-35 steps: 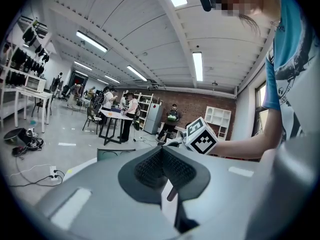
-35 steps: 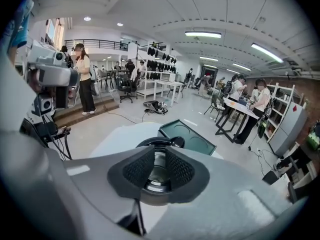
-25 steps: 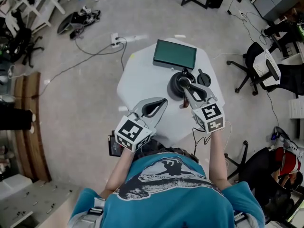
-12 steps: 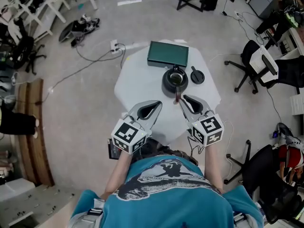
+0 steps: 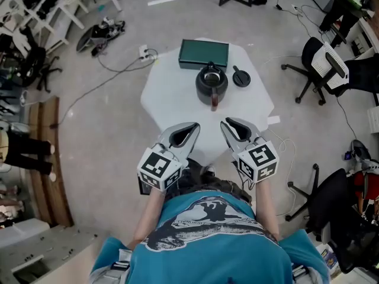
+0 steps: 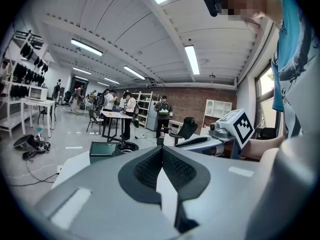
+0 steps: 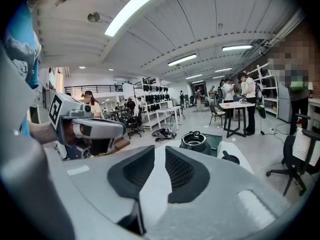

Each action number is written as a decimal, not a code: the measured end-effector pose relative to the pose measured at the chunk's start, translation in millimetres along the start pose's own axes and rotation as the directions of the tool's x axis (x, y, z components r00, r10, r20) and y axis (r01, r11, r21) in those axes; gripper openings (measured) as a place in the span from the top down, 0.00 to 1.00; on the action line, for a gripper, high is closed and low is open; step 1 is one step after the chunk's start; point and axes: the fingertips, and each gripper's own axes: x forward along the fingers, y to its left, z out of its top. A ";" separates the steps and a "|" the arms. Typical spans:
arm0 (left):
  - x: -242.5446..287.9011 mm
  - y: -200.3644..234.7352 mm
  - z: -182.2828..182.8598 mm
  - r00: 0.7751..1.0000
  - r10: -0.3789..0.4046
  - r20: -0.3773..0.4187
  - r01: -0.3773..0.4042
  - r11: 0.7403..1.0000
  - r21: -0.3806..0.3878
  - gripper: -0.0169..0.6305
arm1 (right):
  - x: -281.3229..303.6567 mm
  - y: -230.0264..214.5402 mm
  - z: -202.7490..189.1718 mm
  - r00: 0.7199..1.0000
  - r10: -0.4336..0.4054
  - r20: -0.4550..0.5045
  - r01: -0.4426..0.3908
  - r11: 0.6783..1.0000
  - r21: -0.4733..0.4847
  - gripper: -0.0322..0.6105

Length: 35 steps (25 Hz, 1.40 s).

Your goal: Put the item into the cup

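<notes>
Centrally, a white table carries a green case at its far edge. Nearer the person, the left gripper hovers with jaws pressed together and empty. The right gripper shows a narrow gap holding nothing. A black cup stands before the case, a lid beside it. A small reddish-brown item sits just outside the cup's near side.
</notes>
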 end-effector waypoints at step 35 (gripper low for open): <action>-100.8 -51.0 -52.0 0.996 0.057 -0.069 -0.058 0.998 -0.015 0.96 | -44.6 91.8 -56.9 1.000 0.021 0.023 -0.023 0.994 0.103 0.85</action>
